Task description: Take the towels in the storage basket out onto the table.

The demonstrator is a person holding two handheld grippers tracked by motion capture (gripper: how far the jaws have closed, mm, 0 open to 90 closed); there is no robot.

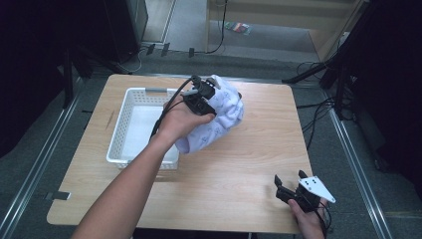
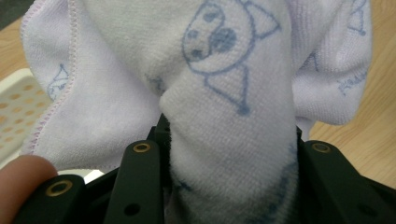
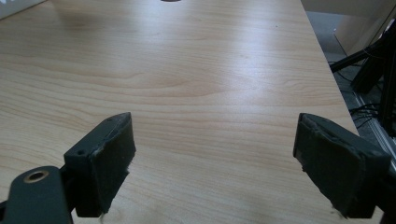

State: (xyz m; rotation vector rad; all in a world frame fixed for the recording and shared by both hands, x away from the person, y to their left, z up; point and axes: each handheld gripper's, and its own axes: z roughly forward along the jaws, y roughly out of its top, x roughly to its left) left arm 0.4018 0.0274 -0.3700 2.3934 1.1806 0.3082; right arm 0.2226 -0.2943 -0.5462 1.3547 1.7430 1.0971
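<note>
A pale lilac towel [image 1: 219,119] printed with blue cartoon figures hangs bunched in the air over the table, just right of a white basket [image 1: 130,130]. My left gripper [image 1: 203,94] is shut on the towel [image 2: 224,154] near its top; a thick fold fills the space between the jaws. Part of the basket's perforated floor [image 2: 14,107] shows behind the cloth at the left. At the table's front right corner, my right gripper [image 1: 290,178] rests low with its jaws wide open [image 3: 215,168] over bare wood, nothing between them.
The wooden table [image 1: 249,164] has open surface across its middle and right side. Past its edges lie grey floor, metal rails, cables and dark stands. A wooden shelf unit [image 1: 298,20] stands beyond the far edge.
</note>
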